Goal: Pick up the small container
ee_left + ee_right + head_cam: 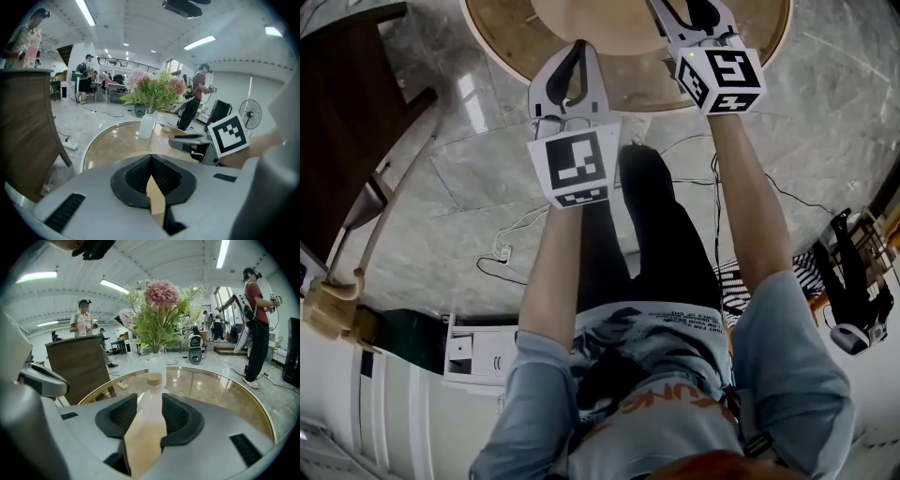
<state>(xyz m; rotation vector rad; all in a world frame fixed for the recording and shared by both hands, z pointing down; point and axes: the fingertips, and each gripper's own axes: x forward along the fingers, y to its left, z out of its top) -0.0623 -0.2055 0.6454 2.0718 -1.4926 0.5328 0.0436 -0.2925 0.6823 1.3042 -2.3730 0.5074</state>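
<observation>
The small container (152,397) is a translucent white bottle with a tan cap. It stands on the round glass-topped table (220,387), straight ahead in the right gripper view. My right gripper (151,405) is open, and the bottle shows in the gap between its two dark pads. I cannot tell whether the pads touch it. In the head view the right gripper (694,19) reaches over the table (502,42) at the top edge, and the bottle is hidden there. My left gripper (150,161) is shut with nothing in it. It hangs at the table's near rim (577,52).
A white vase of pink flowers (158,319) stands behind the bottle, mid-table (146,124). A dark wooden chair back (77,366) rises at the table's left (23,131). Cables (502,251) lie on the marble floor. Several people stand far off.
</observation>
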